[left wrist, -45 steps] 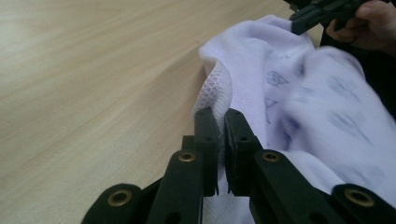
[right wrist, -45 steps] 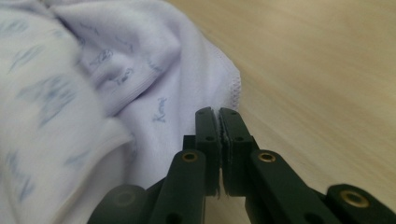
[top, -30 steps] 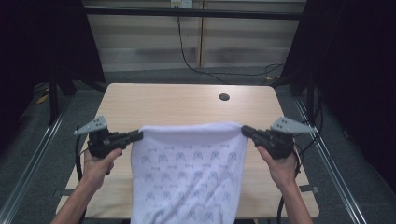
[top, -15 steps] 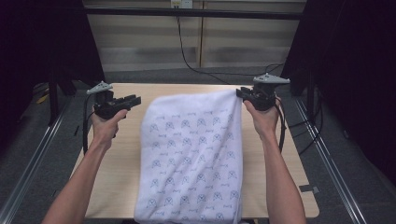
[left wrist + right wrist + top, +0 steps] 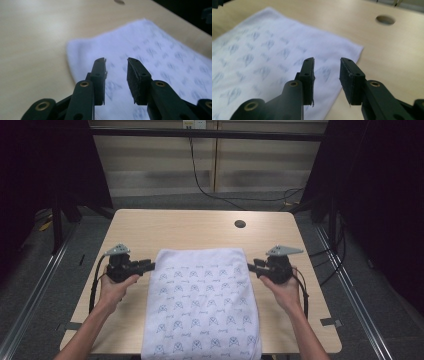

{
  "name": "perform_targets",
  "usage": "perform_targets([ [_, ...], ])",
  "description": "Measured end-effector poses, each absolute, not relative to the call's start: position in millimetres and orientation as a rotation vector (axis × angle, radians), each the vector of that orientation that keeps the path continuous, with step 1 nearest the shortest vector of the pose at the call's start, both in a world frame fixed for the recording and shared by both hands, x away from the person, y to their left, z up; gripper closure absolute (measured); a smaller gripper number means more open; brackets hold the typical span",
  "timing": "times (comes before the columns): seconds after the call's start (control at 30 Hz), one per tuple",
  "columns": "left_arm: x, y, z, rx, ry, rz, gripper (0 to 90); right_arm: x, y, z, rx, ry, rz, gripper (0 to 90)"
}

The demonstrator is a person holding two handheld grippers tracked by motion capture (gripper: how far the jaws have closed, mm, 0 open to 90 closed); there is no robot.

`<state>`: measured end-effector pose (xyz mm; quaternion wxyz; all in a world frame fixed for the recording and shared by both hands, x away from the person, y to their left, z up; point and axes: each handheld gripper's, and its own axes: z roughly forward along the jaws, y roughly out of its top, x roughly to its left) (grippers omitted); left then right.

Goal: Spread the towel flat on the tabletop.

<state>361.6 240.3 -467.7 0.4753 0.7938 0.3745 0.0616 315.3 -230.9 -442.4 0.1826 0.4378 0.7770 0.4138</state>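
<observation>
Since the earlier frames, the white patterned towel (image 5: 202,302) has been lowered flat onto the table (image 5: 200,227), its near edge overhanging. It is flanked by the left gripper (image 5: 148,266) and right gripper (image 5: 251,267), whose jaws have just been opening and are empty. Spreading is judged done; a fold calls for re-gripping two corners.

A white cloth towel (image 5: 202,305) printed with rows of small dark-blue motifs lies on a pale beige wooden table (image 5: 150,227). The two handheld grippers, left (image 5: 150,266) and right (image 5: 251,268), are black.

A wooden table (image 5: 150,227) bears a flat patterned towel (image 5: 202,305).
</observation>
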Motion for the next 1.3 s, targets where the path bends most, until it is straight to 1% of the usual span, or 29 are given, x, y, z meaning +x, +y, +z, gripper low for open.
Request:
perform_targets([
  [0.07, 350, 237, -480, 1.981, 0.906, 0.105, 67.6, 306, -228, -459, 1.242, 2.244, 1.154, 67.7],
  [0.13, 341, 235, -489, 1.998, 0.884, 0.119, 66.8, 303, -226, -475, 1.255, 2.274, 1.151, 68.2],
  [0.2, 341, 233, -498, 2.003, 0.905, 0.077, 65.5, 305, -221, -487, 1.266, 2.301, 1.139, 68.8],
  [0.27, 344, 229, -503, 2.054, 0.892, 0.087, 64.6, 312, -216, -496, 1.261, 2.317, 1.138, 68.8],
  [0.33, 347, 228, -507, 2.053, 0.91, 0.088, 64.4, 318, -212, -502, 1.264, 2.329, 1.096, 68.9],
  [0.37, 349, 228, -508, 2.037, 0.913, 0.074, 64.7, 319, -212, -505, 1.27, 2.333, 1.089, 70.5],
  [0.43, 350, 229, -509, 2.03, 0.923, 0.087, 64.2, 319, -214, -505, 1.274, 2.325, 1.084, 71.6],
  [0.57, 351, 226, -510, 2.015, 0.926, 0.098, 59.1, 310, -225, -503, 1.28, 2.307, 1.016, 73.2],
  [0.8, 350, 213, -510, 2.035, 0.894, 0.108, 55.6, 291, -244, -502, 1.313, 2.28, 0.999, 73.2],
  [0.93, 345, 211, -510, 2.047, 0.861, 0.085, 55.7, 279, -247, -502, 1.31, 2.284, 0.998, 73.0],
  [1.1, 331, 212, -509, 2.068, 0.827, 0.092, 57.1, 261, -252, -502, 1.313, 2.292, 1.03, 72.9],
  [1.3, 315, 216, -507, 2.083, 0.823, 0.091, 57.2, 253, -250, -502, 1.304, 2.305, 1.038, 72.9],
])
